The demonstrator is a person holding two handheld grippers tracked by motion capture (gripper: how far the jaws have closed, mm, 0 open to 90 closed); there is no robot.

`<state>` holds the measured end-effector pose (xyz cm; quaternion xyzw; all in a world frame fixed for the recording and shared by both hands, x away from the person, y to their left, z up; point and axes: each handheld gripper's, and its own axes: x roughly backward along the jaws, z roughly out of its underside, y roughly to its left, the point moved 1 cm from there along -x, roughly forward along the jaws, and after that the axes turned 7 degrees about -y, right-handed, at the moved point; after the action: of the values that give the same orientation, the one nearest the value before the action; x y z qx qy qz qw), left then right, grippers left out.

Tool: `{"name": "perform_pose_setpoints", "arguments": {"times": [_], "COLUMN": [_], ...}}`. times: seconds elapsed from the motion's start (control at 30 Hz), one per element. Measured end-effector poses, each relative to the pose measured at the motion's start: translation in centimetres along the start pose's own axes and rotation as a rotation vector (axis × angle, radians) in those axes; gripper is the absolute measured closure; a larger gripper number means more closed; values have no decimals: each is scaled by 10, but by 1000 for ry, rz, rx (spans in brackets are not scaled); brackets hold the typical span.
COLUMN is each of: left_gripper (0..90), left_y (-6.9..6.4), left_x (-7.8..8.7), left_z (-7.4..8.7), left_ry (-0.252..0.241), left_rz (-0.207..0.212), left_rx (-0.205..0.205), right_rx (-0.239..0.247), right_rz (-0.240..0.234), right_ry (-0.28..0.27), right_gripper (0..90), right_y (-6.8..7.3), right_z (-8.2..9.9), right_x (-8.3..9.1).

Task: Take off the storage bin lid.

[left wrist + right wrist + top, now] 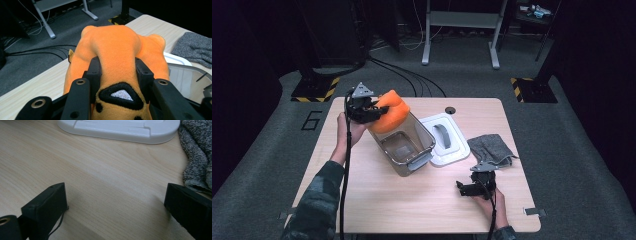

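Observation:
An orange plush toy point(392, 111) hangs over the far rim of a clear plastic bin point(404, 145) near the table's middle. My left gripper point(371, 112) is shut on the toy; in the left gripper view both black jaws squeeze the orange plush toy point(117, 50) just past its black nose patch. My right gripper point(473, 190) rests low at the table's front right, wide open with bare wood between its fingertips point(47, 202). The clear bin point(187, 80) shows under the toy at the right of the left gripper view.
A white lid point(444, 141) with a grey handle lies right of the bin, and a grey knitted cloth point(490, 149) lies beyond it toward the right edge. The white lid point(120, 128) and grey cloth point(197, 157) sit just ahead of my right gripper.

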<state>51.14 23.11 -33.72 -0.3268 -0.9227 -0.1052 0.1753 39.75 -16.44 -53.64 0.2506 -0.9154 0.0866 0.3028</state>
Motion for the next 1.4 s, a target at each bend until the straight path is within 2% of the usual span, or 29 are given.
{"name": "perform_pose_setpoints", "arguments": {"times": [0.4, 0.87, 0.97, 1.17, 1.27, 1.4], "left_gripper": [646, 645, 644, 643, 642, 641], "left_y": [-4, -14, -16, -17, -20, -21], "left_x": [-9, -29, -33, -39, -42, -47], "left_z": [7, 18, 18, 23, 27, 35], "left_ry": [21, 87, 95, 123, 132, 143], "left_rz": [7, 18, 5, -2, -6, -4], "left_rx": [5, -3, -14, -8, -28, -14], "right_rx": [3, 2, 2, 1, 2, 1], "right_rz": [0, 0, 0, 0, 0, 0], "right_ry": [2, 3, 3, 4, 4, 4], "right_gripper": [38, 38, 38, 38, 38, 38], "right_y": [0, 0, 0, 0, 0, 0], "right_z": [0, 0, 0, 0, 0, 0], "right_x": [0, 0, 0, 0, 0, 0]}}
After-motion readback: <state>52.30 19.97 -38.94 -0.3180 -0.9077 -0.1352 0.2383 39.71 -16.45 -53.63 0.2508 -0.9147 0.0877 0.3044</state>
